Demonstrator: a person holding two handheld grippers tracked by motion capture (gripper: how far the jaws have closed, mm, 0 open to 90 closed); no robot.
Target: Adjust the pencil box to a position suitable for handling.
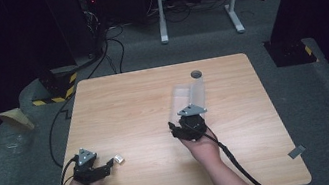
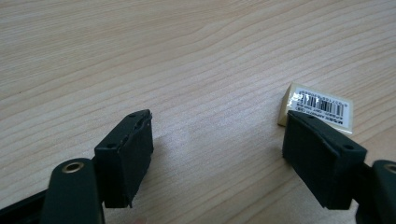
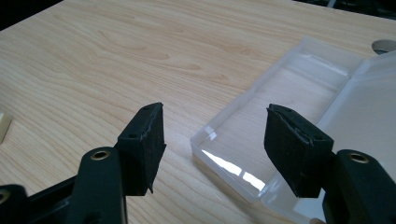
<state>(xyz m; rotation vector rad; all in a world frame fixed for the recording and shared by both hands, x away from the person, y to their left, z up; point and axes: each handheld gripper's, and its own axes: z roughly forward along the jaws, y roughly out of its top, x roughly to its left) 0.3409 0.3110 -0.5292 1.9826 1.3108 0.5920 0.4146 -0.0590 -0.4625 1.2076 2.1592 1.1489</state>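
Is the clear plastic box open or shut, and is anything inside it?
Open and empty: the clear plastic box has its lid swung back, and bare wood grain shows through its base.

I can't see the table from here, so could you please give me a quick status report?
Left gripper open, beside small barcoded eraser, not touching. Right gripper open at clear plastic box, lid open, nothing inside. Nothing in the way.

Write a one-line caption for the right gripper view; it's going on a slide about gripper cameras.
Right gripper, jaws open, poised above the near corner of an open, empty clear plastic case on a wooden table.
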